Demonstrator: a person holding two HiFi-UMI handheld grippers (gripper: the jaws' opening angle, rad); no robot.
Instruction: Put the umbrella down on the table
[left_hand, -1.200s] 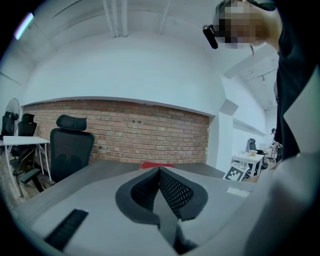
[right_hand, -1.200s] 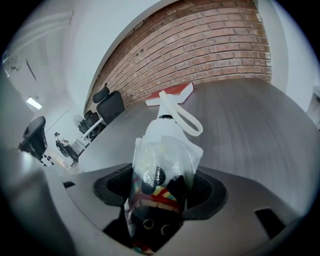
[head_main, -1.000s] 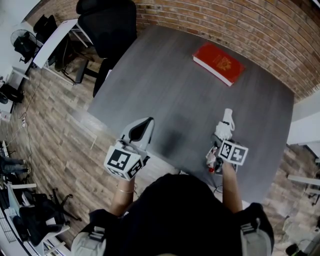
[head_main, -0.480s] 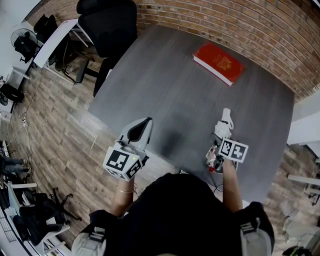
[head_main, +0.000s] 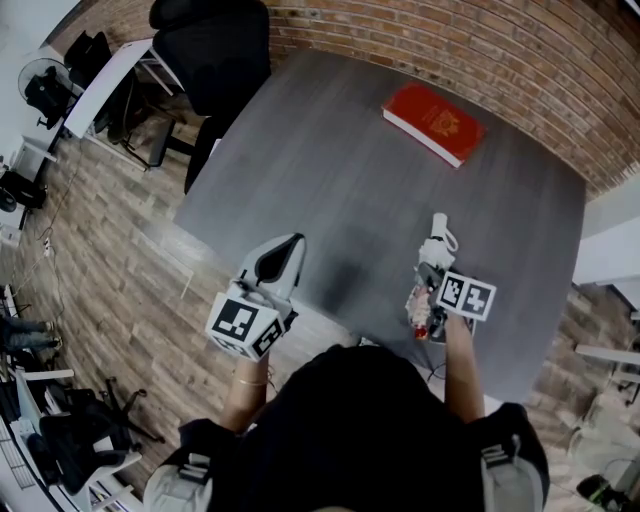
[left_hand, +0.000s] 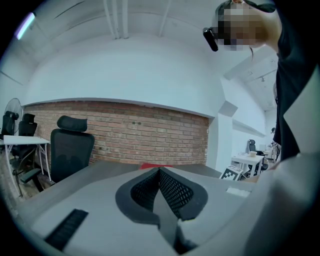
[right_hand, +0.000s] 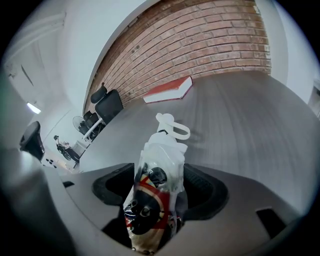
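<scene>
Two grippers in view. Right gripper has its jaws clamped on the umbrella, which runs up the middle of the right gripper view between both jaws and sticks out well past their tips. Umbrella is folded, in a clear plastic sleeve, with a red, black and cream print and a white loop at the far end. In the head view it sits lower right, over the grey worktop; contact with the worktop unclear. Left gripper has its jaws closed together, holding nothing.
</scene>
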